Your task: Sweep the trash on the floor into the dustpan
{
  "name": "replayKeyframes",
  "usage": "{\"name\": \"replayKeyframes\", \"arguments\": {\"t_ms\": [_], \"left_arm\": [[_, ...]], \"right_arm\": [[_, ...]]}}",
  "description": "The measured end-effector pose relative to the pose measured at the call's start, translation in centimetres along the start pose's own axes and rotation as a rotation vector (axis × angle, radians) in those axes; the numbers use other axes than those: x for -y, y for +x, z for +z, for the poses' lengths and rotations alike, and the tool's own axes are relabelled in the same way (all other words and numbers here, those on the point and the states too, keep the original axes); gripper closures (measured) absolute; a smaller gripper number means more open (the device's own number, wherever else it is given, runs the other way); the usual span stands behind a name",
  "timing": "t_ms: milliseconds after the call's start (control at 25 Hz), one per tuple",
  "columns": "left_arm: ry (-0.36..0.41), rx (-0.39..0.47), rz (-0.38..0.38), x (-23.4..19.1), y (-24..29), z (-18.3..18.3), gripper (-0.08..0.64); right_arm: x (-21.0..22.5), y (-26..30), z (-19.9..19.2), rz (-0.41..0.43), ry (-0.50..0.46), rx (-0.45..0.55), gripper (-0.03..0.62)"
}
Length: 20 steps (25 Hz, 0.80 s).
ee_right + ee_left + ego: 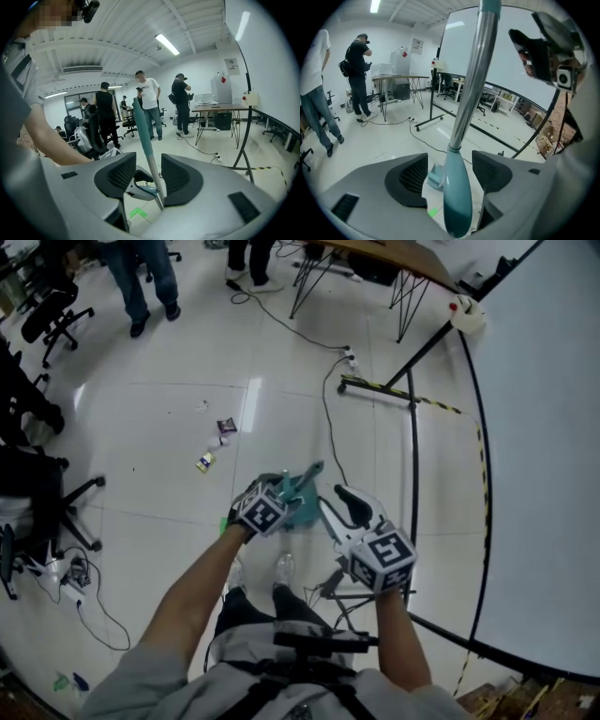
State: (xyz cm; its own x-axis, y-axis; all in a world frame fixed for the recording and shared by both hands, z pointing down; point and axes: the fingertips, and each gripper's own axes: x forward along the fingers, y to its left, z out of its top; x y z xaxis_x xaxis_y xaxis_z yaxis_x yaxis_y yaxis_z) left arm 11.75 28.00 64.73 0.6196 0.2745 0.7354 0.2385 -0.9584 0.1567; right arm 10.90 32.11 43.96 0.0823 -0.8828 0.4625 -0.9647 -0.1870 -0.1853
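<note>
Both grippers meet low in front of me around a teal broom-and-dustpan set (302, 502). My left gripper (287, 487) is open. A thick teal handle piece (457, 197) with a metal pole (472, 75) stands between its jaws, with gaps on both sides. My right gripper (349, 506) is open too. A thin metal pole (154, 180) topped by a teal grip (142, 126) passes between its jaws, close to the right pad. A pale teal dustpan part (139, 188) lies on the floor below. The trash lies farther out: a dark wrapper (226, 426) and a small bottle (204, 461).
A large whiteboard on a black frame (412, 456) stands to my right, with a cable (328, 418) trailing across the floor. Office chairs (56, 310) line the left side. People (141, 277) and a trestle table (394, 259) are at the far end. My shoes (281, 568) are just below the grippers.
</note>
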Motion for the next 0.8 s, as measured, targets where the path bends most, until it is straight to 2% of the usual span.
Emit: {"name": "replayKeyframes", "arguments": {"t_ms": [160,240,280,360,480,600,720,760,800], "left_arm": [[-0.004,-0.030,-0.059,0.8,1.9,-0.7,0.279],[-0.002,-0.036,-0.053,0.7,2.3,-0.9,0.286],[0.004,-0.031,-0.035,0.4,2.4,-1.0,0.321],[0.026,-0.020,-0.003,-0.1,2.7,-0.9,0.439],[0.028,-0.011,-0.014,0.1,3.0,-0.7,0.439],[0.025,-0.011,-0.025,0.2,2.9,-0.8,0.440],[0.027,-0.010,-0.032,0.5,2.8,-0.8,0.440],[0.027,-0.008,-0.032,0.5,2.8,-0.9,0.440],[0.027,-0.006,-0.031,0.6,2.8,-1.0,0.440]], "right_arm": [[0.9,0.5,0.2,0.005,0.001,-0.009,0.431],[1.1,1.0,0.4,0.007,0.002,-0.011,0.431],[1.2,1.3,0.4,0.010,-0.003,-0.013,0.431],[1.2,1.9,0.4,0.026,-0.024,-0.017,0.431],[1.0,3.2,0.9,0.045,-0.045,-0.009,0.431],[0.3,4.8,1.5,0.059,-0.063,-0.017,0.370],[-0.1,6.5,2.1,0.092,-0.090,-0.004,0.370],[0.0,6.8,2.4,0.086,-0.100,0.002,0.406],[0.1,6.9,2.6,0.076,-0.110,0.002,0.476]]}}
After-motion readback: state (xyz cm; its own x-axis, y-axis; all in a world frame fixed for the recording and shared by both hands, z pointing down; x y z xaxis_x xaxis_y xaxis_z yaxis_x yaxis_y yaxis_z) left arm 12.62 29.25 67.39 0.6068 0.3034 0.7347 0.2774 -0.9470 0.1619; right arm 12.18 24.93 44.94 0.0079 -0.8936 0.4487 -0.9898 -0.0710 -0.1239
